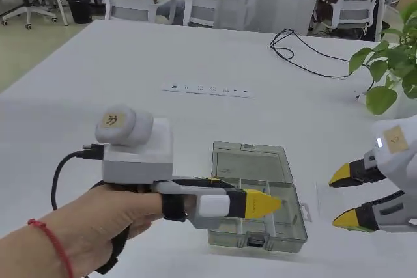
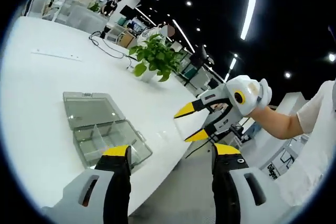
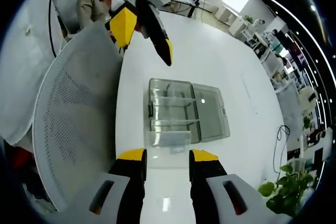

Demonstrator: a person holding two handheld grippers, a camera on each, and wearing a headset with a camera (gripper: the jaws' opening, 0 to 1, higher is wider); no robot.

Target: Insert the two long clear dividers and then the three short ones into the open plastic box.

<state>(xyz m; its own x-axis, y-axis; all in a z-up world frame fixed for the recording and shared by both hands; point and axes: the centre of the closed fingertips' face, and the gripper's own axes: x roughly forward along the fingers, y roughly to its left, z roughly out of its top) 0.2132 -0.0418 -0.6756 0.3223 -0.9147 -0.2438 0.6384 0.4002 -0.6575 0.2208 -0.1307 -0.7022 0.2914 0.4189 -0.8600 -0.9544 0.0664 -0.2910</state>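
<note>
Jaws of the right gripper (image 1: pixel 340 198) are spread, holding nothing. Jaws of the left gripper (image 2: pixel 170 153) are also spread and empty, hanging over the near side of the plastic box (image 1: pixel 294 224); judging by the left gripper view they are apart from it. The box sits open on the worktop (image 1: pixel 195 63) with its lid (image 1: pixel 251 161) folded out flat, ahead of and below the left jaws. Some clear partitions already stand inside, but the count is too hard to read. 1 clear divider (image 3: pixel 168 139) lies flat on the worktop just ahead of the right jaws, between them and the box wall, touching neither jaw.

Risks, as judged:
- The divider is thin, flat and see-through, so the right jaws may close on the worktop, skid it into the box wall or flick it away instead of lifting it.
- A grip at 1 corner likely lets it swing, so it meets its slots tilted and jams.
- Nothing pins the box, so a push down could slide it, and it sits near the worktop edge.
- The left jaws, this close over the box, could bump seated partitions.
</note>
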